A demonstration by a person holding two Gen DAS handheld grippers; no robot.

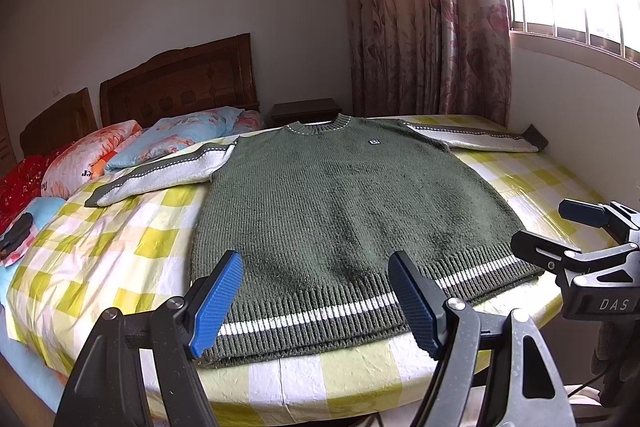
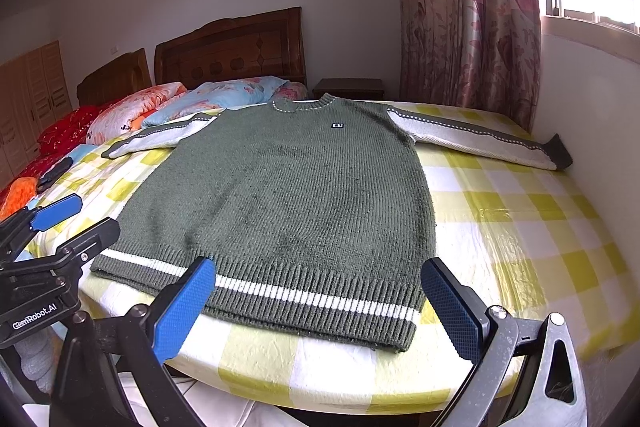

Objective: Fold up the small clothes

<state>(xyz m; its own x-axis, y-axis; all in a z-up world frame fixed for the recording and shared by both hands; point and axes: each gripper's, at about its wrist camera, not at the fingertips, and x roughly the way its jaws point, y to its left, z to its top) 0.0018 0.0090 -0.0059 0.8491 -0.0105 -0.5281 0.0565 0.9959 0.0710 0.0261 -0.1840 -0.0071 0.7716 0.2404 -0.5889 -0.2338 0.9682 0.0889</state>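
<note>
A: The green ribbed-knit sweater (image 2: 280,195) lies flat on the yellow-checked bed (image 2: 520,219), hem at the near edge.

B: Left claw (image 1: 316,303) and right claw (image 2: 320,307) gape, empty; one-layer pinches could bunch the thick hem.

Sweater (image 1: 344,211) flat on bed (image 1: 120,251), sleeves spread left and right; pillows (image 1: 176,139) behind-left; headboard (image 1: 180,83) behind pillows; curtain (image 1: 428,15) behind-right.
</note>
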